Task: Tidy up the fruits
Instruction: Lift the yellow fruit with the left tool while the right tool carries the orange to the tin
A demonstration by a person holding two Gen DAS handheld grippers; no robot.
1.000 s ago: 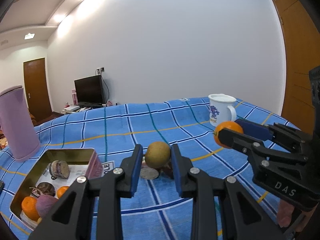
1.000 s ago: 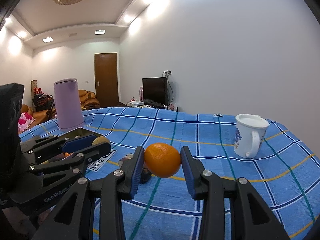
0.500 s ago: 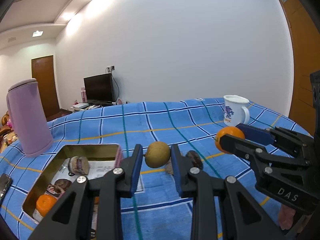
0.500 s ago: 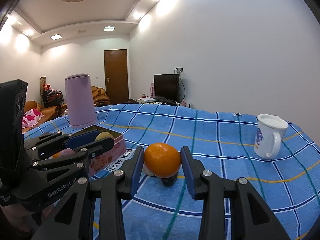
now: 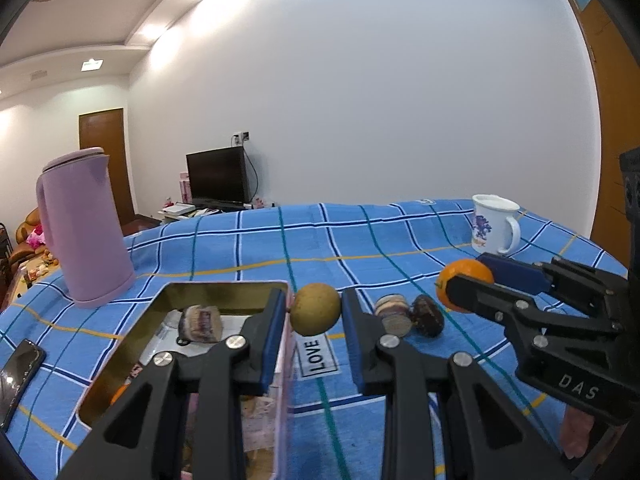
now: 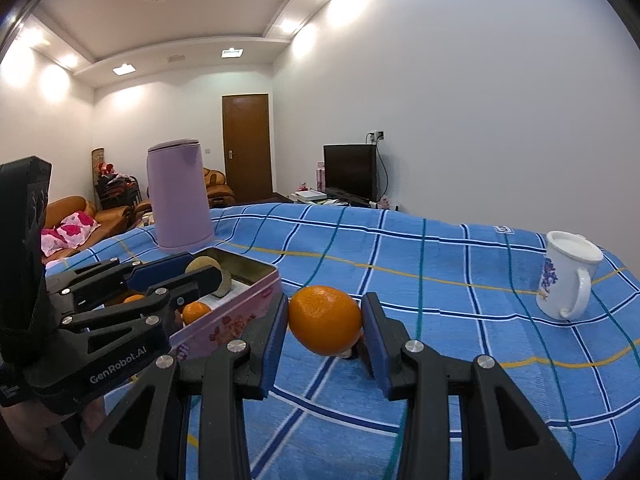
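My left gripper (image 5: 315,314) is shut on a round yellow-brown fruit (image 5: 315,309), held above the right rim of the open pink tin (image 5: 224,290). My right gripper (image 6: 325,326) is shut on an orange (image 6: 325,319), held above the blue checked cloth just right of the tin (image 6: 236,312). In the left wrist view the right gripper (image 5: 466,286) carries the orange (image 5: 464,276) at the right. The tin holds small oranges (image 6: 195,311) and a wrapped item (image 5: 200,323). Two dark round items (image 5: 412,314) lie on the cloth between the grippers.
A tall lilac jug (image 5: 86,226) stands behind the tin at the left. A white mug (image 5: 494,229) stands far right on the cloth. A phone (image 5: 18,378) lies at the left edge. A "LOVE" label (image 5: 318,356) lies by the tin.
Both grippers have moved to the left across the cloth with their fruits. The tin now lies closer under the left gripper, and the mug has slid toward the right of both views.
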